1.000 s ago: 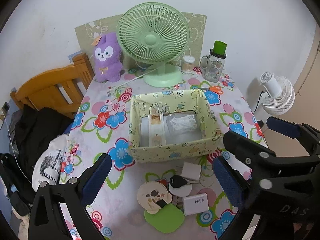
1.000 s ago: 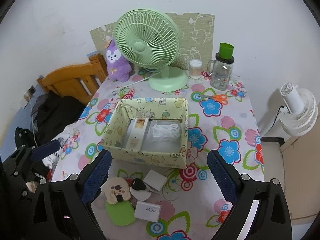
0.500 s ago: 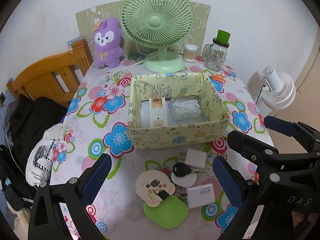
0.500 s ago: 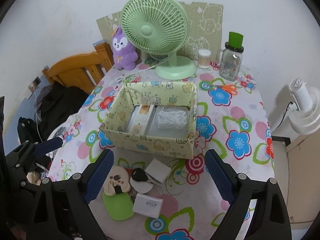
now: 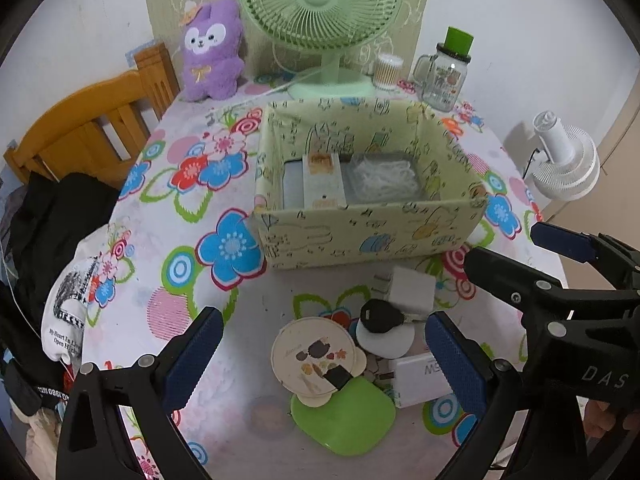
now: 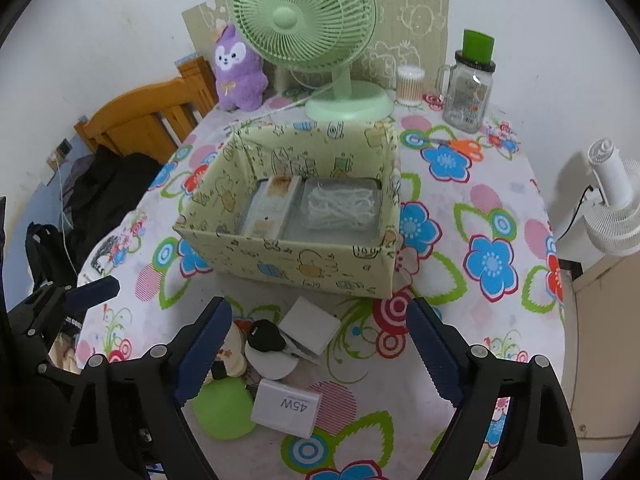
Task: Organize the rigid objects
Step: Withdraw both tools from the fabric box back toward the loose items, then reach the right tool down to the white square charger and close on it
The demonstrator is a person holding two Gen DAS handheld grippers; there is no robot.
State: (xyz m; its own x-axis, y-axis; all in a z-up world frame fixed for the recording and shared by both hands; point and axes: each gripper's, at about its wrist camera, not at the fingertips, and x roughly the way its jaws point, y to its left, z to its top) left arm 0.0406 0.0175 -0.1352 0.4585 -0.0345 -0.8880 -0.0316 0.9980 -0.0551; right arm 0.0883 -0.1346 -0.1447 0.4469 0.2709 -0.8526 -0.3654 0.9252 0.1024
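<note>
A pale green patterned box (image 5: 372,228) (image 6: 296,264) stands mid-table, holding a tray with a white cord and a slim packet. In front of it lies a small pile: a white square charger (image 5: 412,290) (image 6: 310,324), a black car key (image 5: 378,316) (image 6: 264,338), a white disc (image 5: 386,342), a white 45W charger (image 5: 420,378) (image 6: 286,404), a cream round mirror (image 5: 316,356) and a green pad (image 5: 346,416) (image 6: 224,410). My left gripper (image 5: 320,364) is open, hovering over the pile. My right gripper (image 6: 318,352) is open above the same pile.
A green desk fan (image 5: 324,20), a purple plush (image 5: 212,52), a cotton-swab jar (image 5: 388,72) and a green-lidded glass mug (image 5: 446,72) stand at the back. Orange scissors (image 6: 460,145) lie right of the box. A wooden chair (image 5: 88,128) with dark clothes is left; a white fan (image 5: 564,164) right.
Both grippers have moved forward and down toward the table. The box and the pile look larger and closer. Both stay open and empty.
</note>
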